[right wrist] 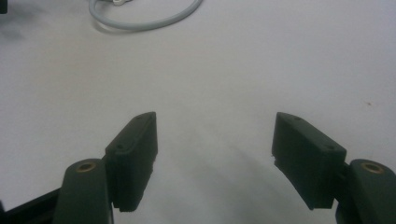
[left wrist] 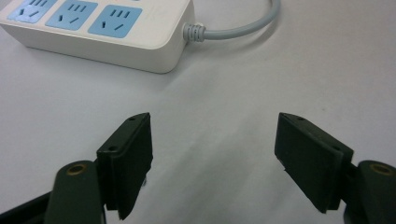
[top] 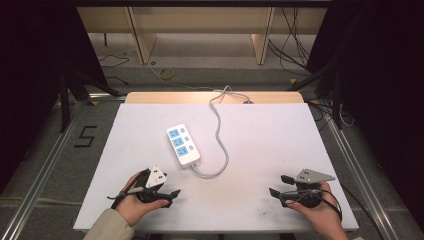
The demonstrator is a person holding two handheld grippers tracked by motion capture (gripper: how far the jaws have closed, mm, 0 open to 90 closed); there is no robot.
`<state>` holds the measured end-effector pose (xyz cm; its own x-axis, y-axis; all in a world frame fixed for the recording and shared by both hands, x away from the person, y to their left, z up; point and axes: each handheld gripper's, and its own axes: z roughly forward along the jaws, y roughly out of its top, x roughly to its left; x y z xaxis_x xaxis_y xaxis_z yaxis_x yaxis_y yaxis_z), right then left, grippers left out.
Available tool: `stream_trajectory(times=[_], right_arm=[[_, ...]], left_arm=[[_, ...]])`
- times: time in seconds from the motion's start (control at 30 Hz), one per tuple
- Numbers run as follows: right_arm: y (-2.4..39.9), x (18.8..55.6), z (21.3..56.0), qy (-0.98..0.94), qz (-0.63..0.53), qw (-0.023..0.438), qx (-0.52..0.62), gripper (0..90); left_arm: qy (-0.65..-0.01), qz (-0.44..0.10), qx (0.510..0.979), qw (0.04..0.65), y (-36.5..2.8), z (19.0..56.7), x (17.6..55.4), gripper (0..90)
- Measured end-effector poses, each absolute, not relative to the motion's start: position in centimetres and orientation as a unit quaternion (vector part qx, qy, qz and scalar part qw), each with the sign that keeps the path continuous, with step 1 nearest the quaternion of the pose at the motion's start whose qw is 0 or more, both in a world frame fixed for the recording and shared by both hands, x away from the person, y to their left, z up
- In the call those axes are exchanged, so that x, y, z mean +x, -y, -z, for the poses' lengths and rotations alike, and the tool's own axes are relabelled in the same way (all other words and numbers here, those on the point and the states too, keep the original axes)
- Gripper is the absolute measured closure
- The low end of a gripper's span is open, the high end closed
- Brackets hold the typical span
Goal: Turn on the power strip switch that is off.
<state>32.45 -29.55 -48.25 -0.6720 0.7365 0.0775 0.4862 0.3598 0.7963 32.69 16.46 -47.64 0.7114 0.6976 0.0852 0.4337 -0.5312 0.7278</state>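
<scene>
Left gripper [top: 172,195] sits low at the near left of the table, held in the person's left hand [top: 137,202]. Jaws spread wide, nothing between them; bare white surface shows in the gap in the left gripper view [left wrist: 212,158]. It points toward the table's middle.

Right gripper [top: 279,186] at the near right, in the right hand [top: 315,210], mirrored toward the left one. Jaws likewise stand wide apart with nothing held; its own view [right wrist: 215,154] shows plain tabletop between them.

Power strip [top: 183,144] lies flat near the middle of the white table [top: 270,135], farther out than both grippers and closer to the left one. White body, three blue socket faces in a row. Untouched by either tool. In the left gripper view its near end [left wrist: 93,28] lies just beyond the jaws.

Grey cable [top: 220,135] leaves the strip's near end, loops right, then runs to the far edge. A bend of it shows at the top of the right gripper view [right wrist: 144,21].
</scene>
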Motion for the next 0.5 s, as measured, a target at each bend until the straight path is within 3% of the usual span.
stream_trajectory(times=[0.23,0.5], right_arm=[[29.46,32.33,48.2,-0.811,-0.423,0.149,0.375,32.1],[29.51,32.4,48.22,-0.812,-0.422,0.149,0.375,32.2]], left_arm=[[-0.34,-0.2,0.854,0.339,-16.68,47.39,32.61,37.4],[-0.344,-0.219,0.854,0.323,-16.85,46.7,32.59,81.0]])
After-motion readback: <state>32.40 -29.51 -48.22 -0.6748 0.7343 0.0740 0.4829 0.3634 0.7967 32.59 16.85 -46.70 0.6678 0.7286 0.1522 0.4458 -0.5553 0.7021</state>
